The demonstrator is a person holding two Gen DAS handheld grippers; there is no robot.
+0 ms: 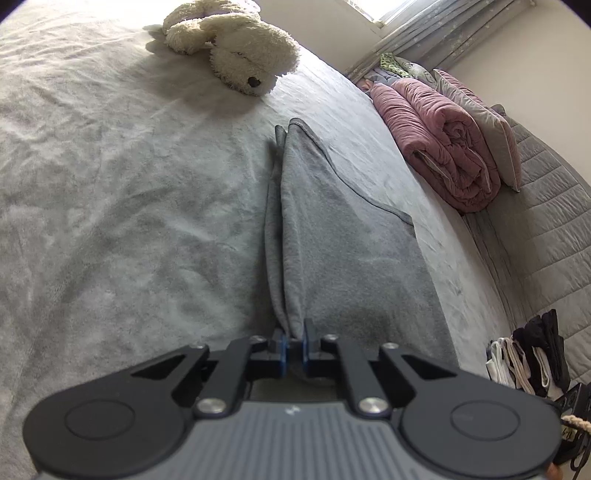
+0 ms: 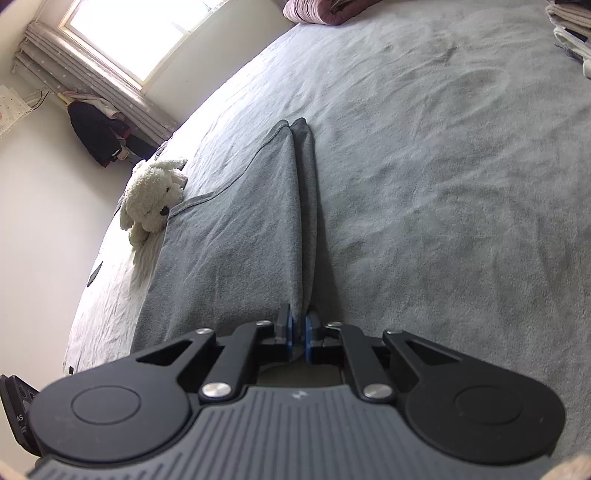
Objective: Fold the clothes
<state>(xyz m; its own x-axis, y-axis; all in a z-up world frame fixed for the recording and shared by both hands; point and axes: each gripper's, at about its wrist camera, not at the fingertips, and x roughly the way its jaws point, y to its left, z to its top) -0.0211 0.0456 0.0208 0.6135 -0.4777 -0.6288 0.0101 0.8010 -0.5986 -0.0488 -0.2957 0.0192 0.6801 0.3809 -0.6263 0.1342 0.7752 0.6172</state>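
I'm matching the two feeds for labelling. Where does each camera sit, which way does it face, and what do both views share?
Left wrist: sits on the left gripper, looking along its fingers over the grey cloth toward the stuffed toy and pink quilt; only the gripper shows.
Right wrist: sits on the right gripper, looking along the same cloth toward the window; only its gripper clearly shows.
Shared: the cloth, pinched in each gripper, the toy, and the bed cover.
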